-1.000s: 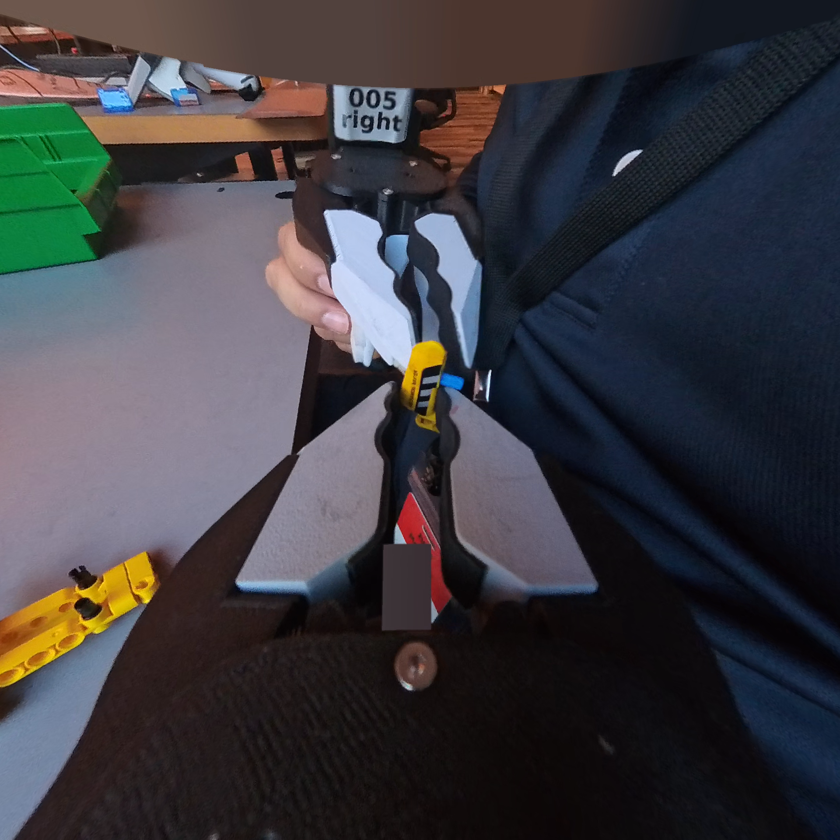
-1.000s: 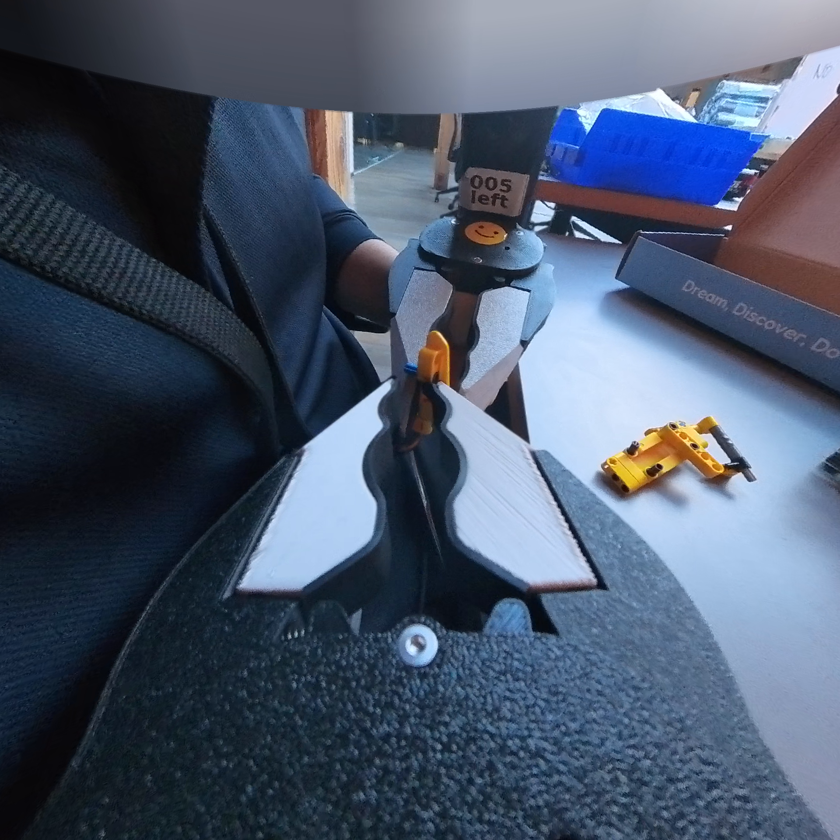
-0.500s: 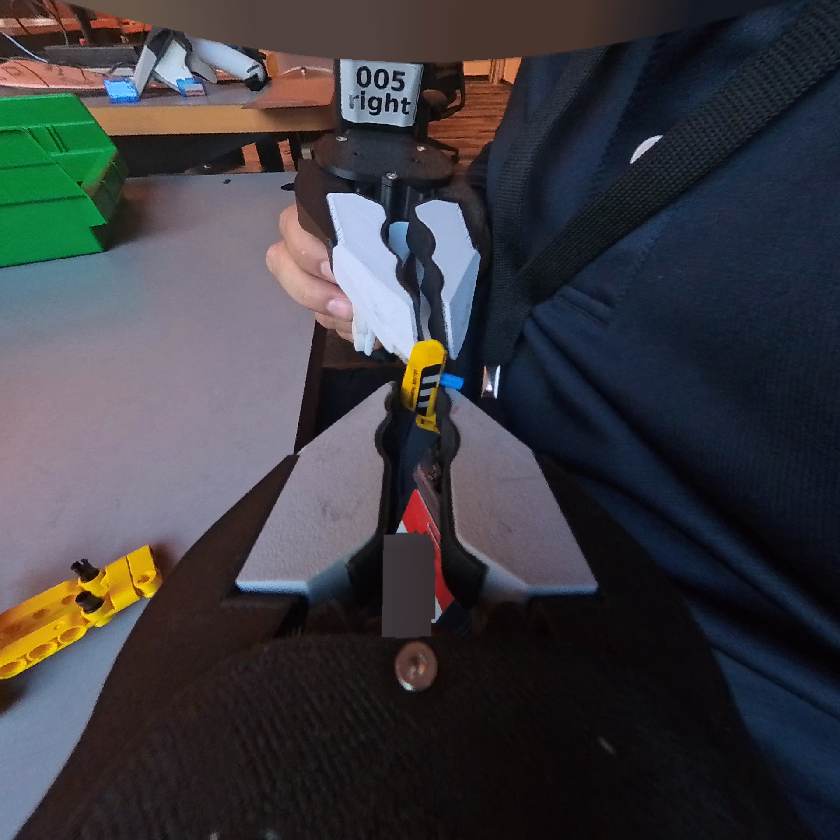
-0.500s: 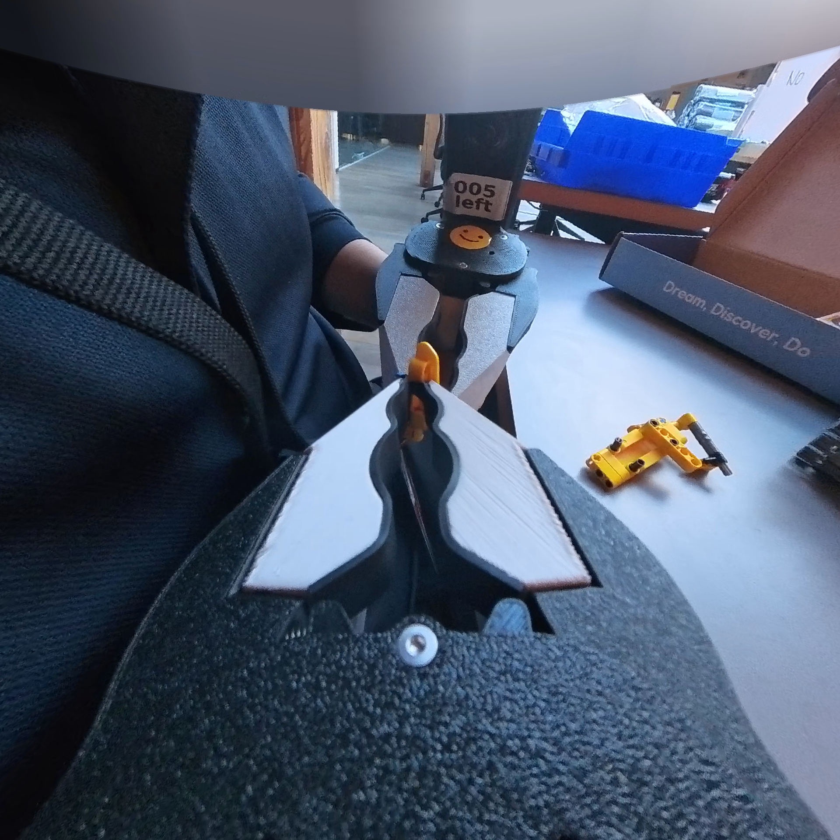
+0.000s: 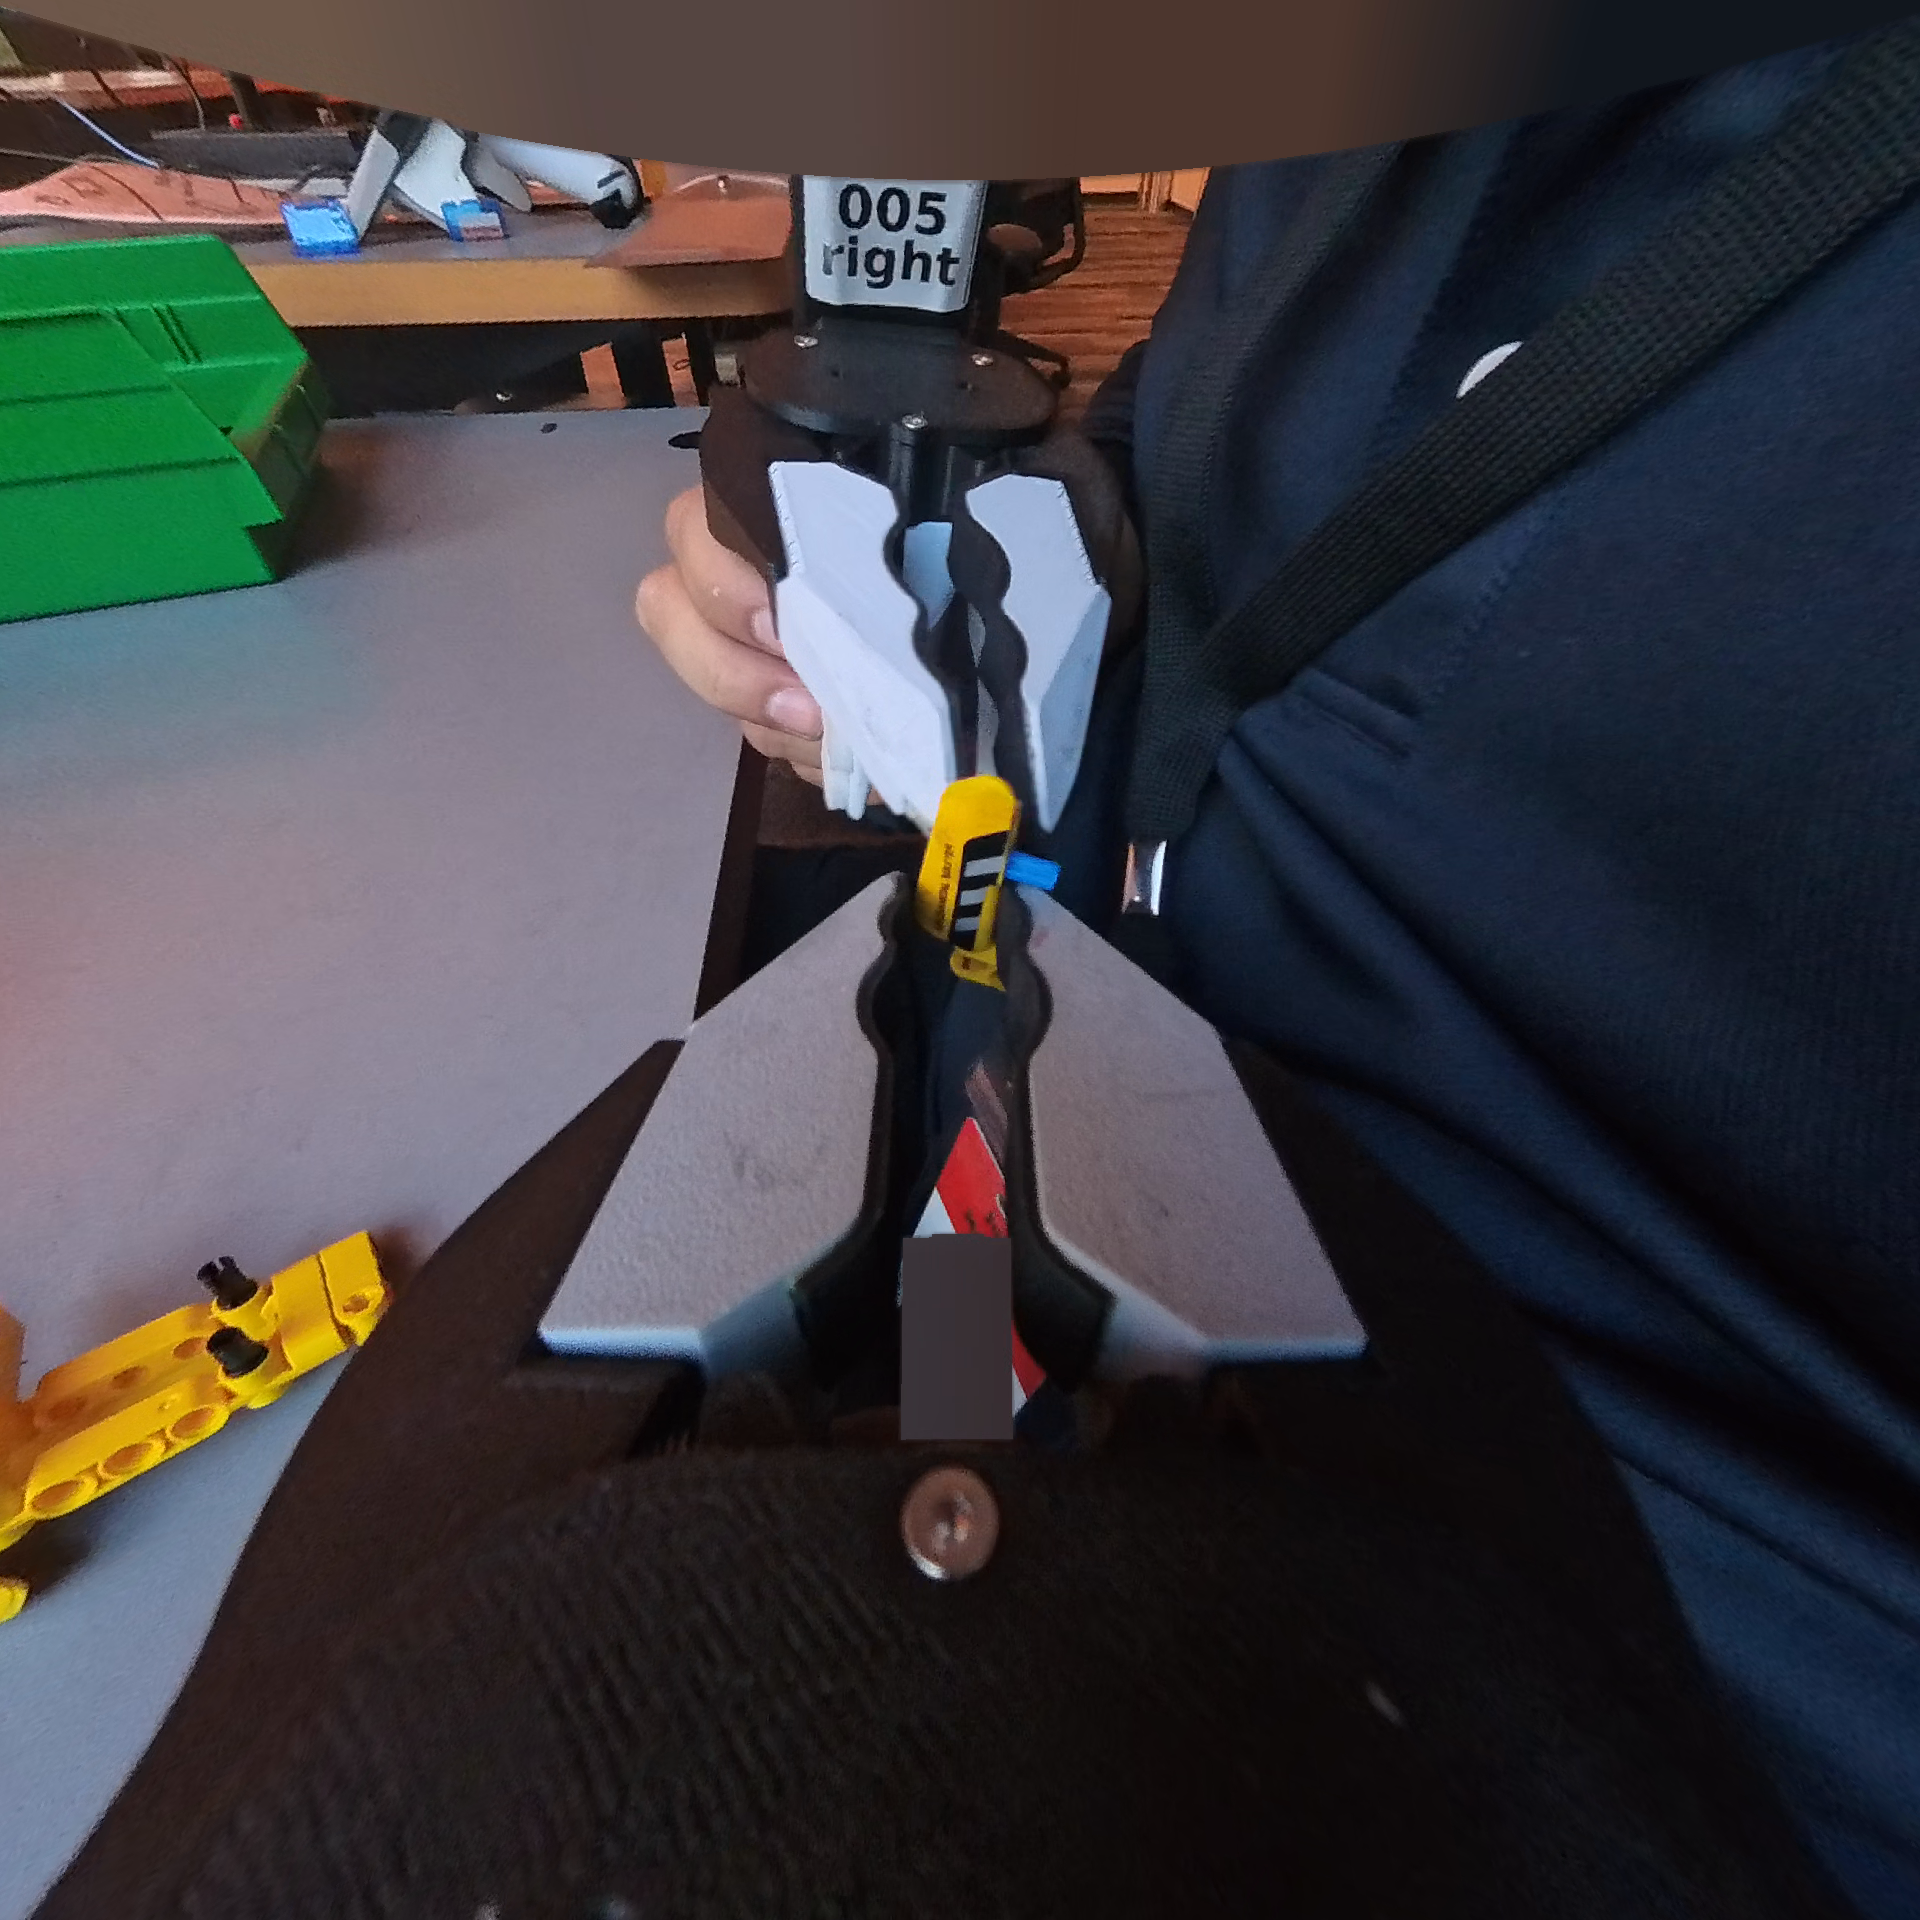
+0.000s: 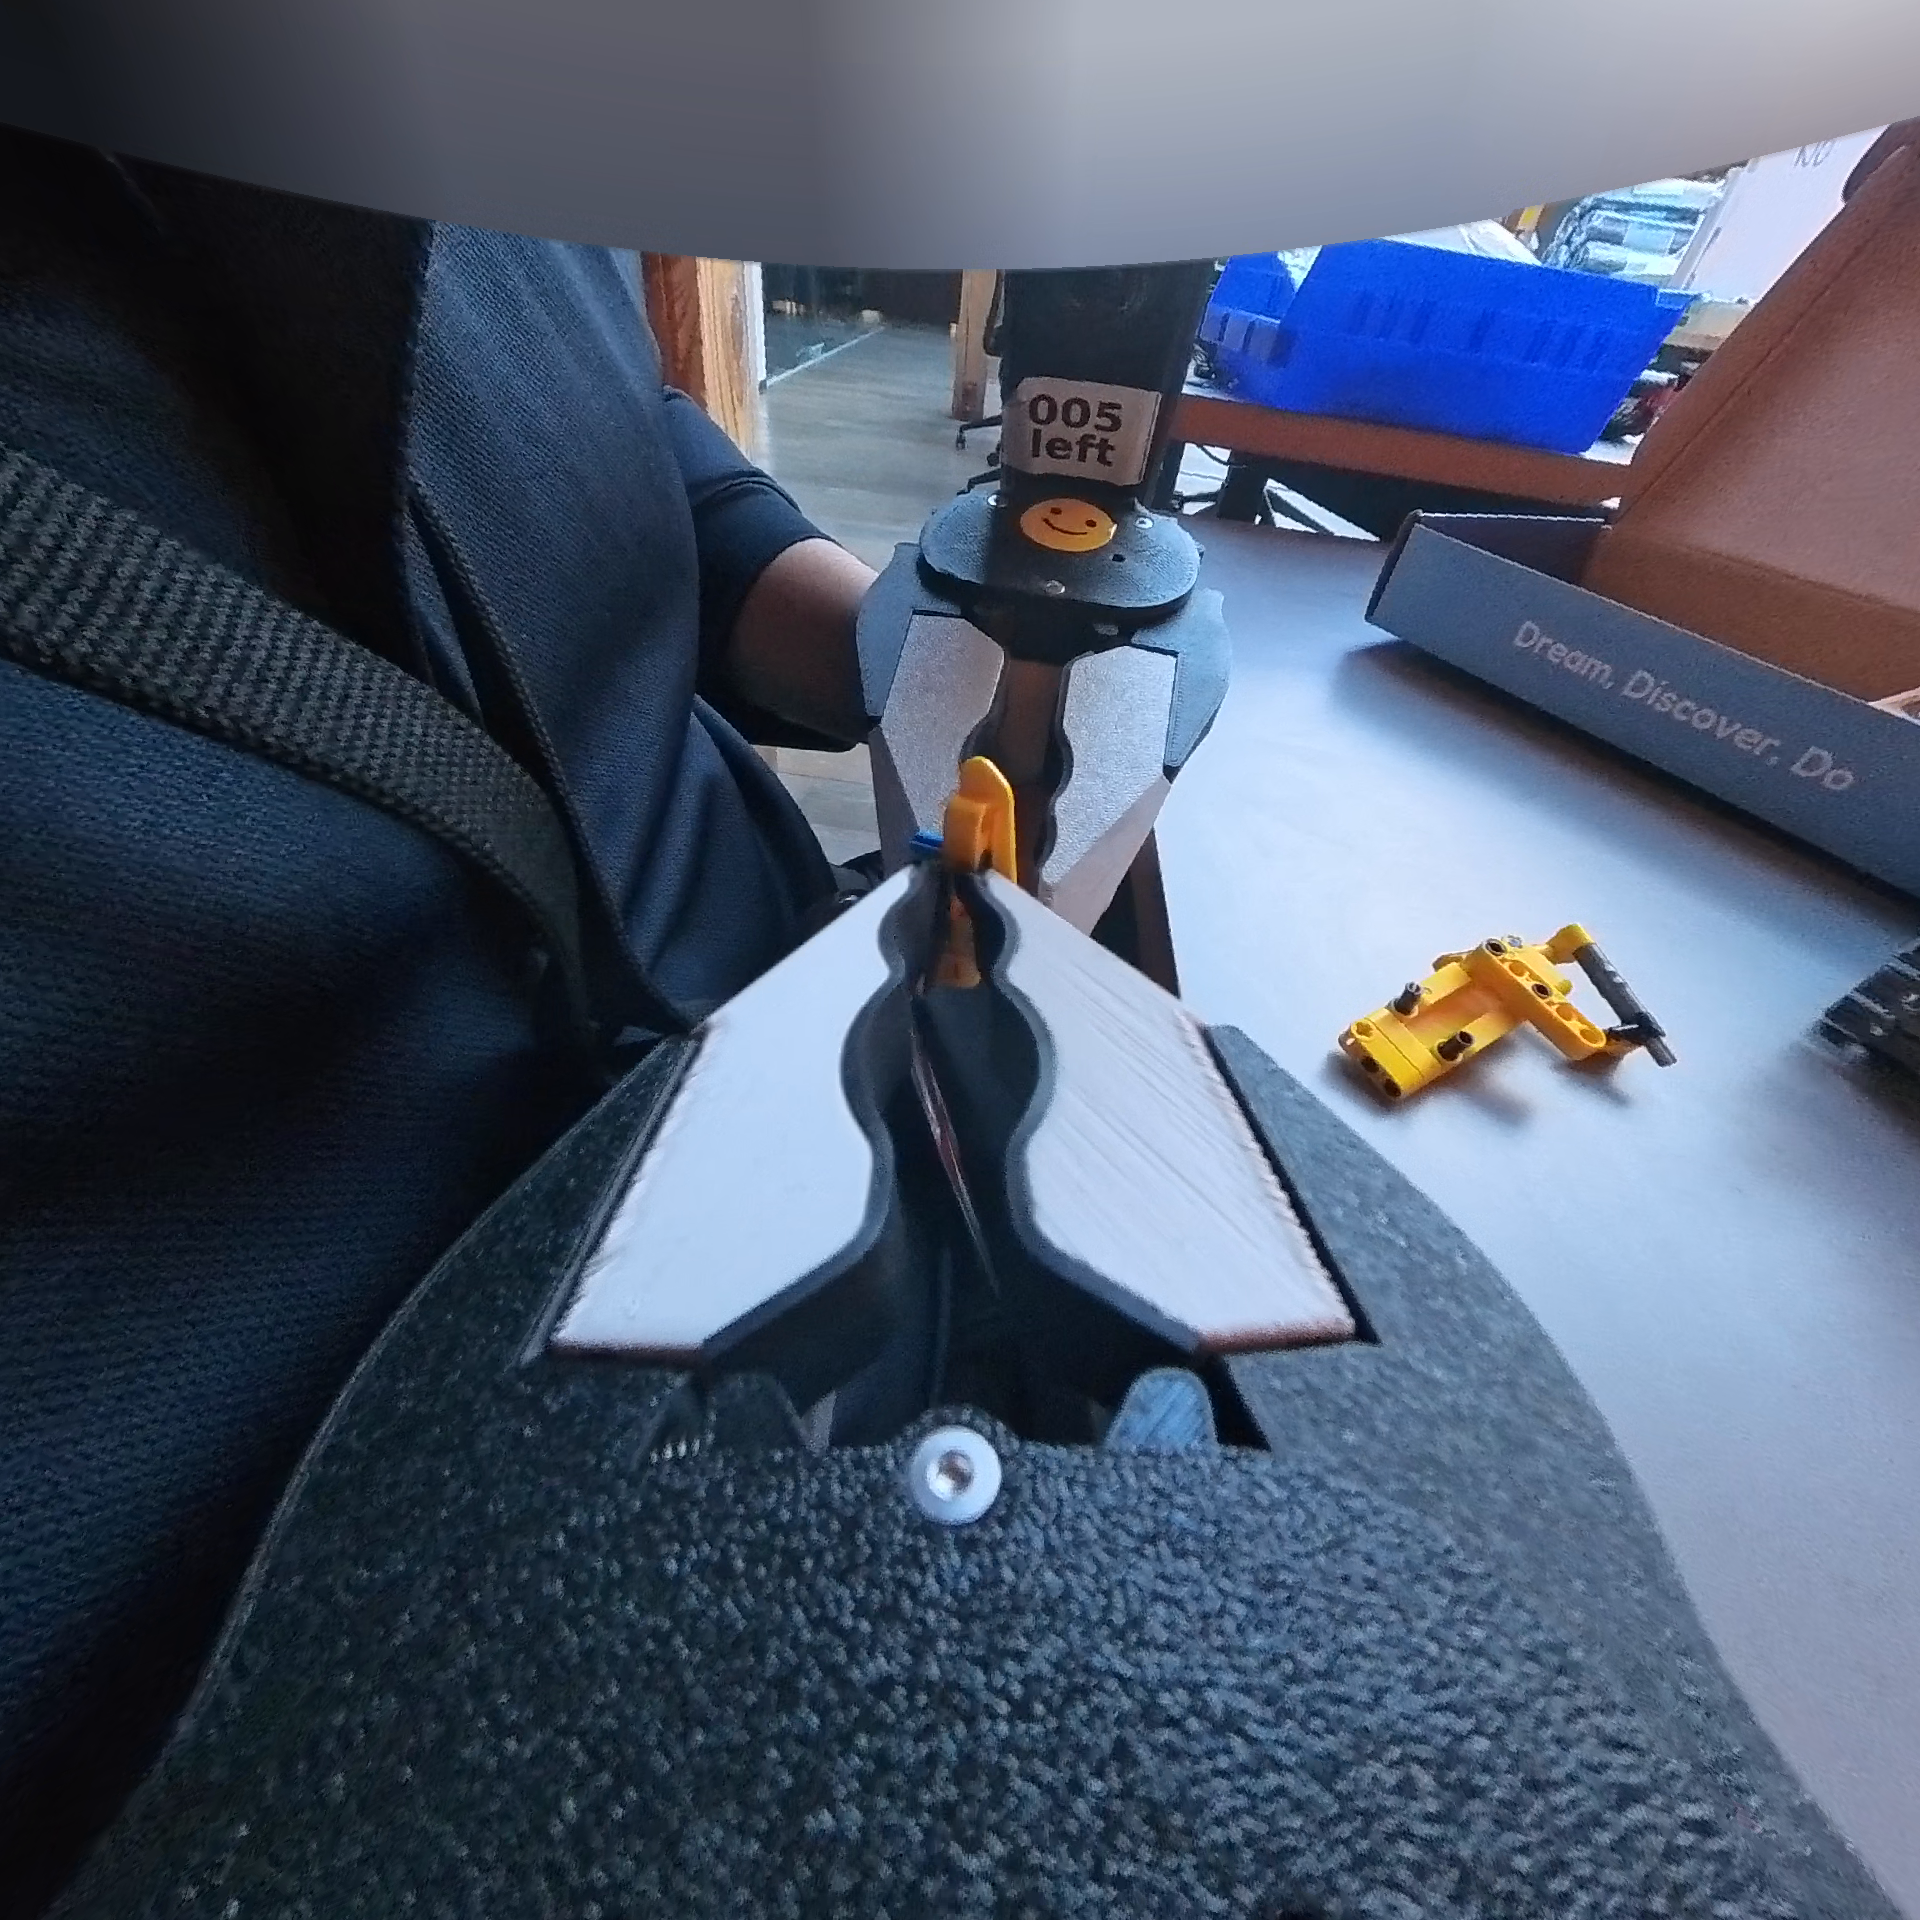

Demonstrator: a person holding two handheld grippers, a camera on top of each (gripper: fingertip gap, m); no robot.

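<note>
A small yellow piece (image 5: 971, 878) with black-and-white stripes and a blue pin (image 5: 1034, 871) on its side is held in the air between my two grippers, which point at each other tip to tip. My left gripper (image 5: 961, 902) is shut on its lower end. My right gripper (image 5: 982, 823), with white fingers, closes on its upper end. In the right wrist view the yellow piece (image 6: 977, 831) sits in my right gripper's (image 6: 948, 885) tips, with the left gripper (image 6: 997, 868) just beyond it. Both are held close to a person's dark blue top.
A yellow brick assembly (image 6: 1496, 1003) with black pins lies on the grey table (image 5: 364, 831); it also shows in the left wrist view (image 5: 187, 1371). Green bins (image 5: 125, 416) stand at the far left, an open box (image 6: 1662, 707) and blue bins (image 6: 1455, 343) to the right. Both grippers' tips are close together, under 4 cm apart.
Both grippers have stayed closed on the yellow piece. The pair has only drifted slightly; the brick assembly on the table has not moved.
</note>
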